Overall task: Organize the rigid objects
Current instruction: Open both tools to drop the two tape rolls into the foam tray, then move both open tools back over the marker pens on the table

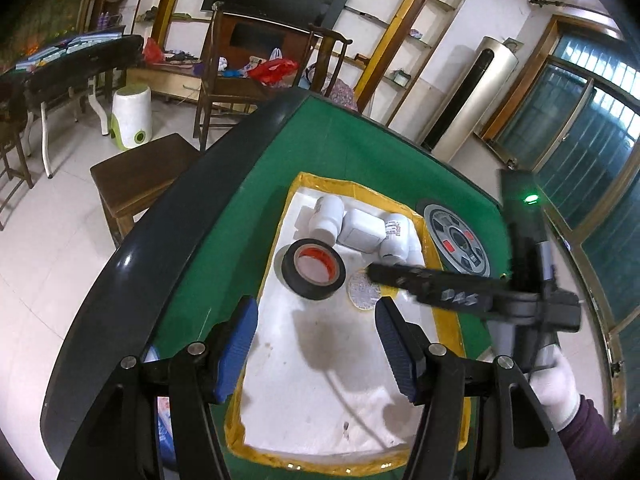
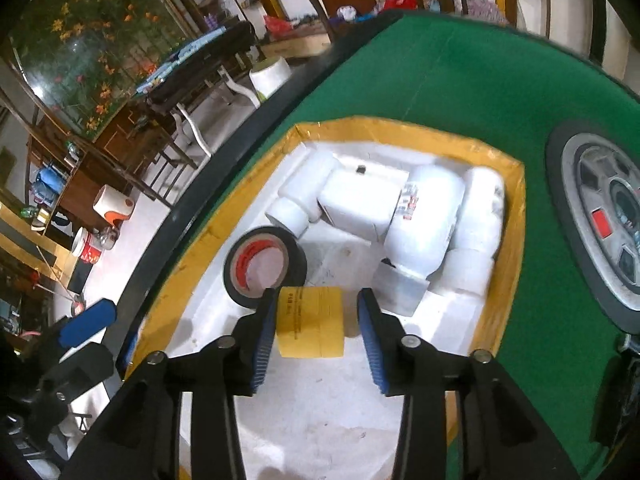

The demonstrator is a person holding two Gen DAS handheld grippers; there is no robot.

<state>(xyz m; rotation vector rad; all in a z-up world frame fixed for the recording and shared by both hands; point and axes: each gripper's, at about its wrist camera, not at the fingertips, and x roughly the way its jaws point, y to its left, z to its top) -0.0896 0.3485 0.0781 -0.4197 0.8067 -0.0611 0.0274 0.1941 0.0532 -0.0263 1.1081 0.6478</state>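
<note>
One yellow tape roll (image 2: 311,322) on edge in white tray (image 2: 460,332), between partly open right gripper (image 2: 316,320) fingers, left pad touching, right pad clear; left gripper (image 1: 316,344) further, open, empty.

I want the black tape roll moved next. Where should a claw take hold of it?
Grip the black tape roll across its ring wall, one finger down the open red-lined core and one outside, coming from above. It lies nearly flat in the white tray, hole up, and its near side is free; the white bottle crowds the far side.
</note>
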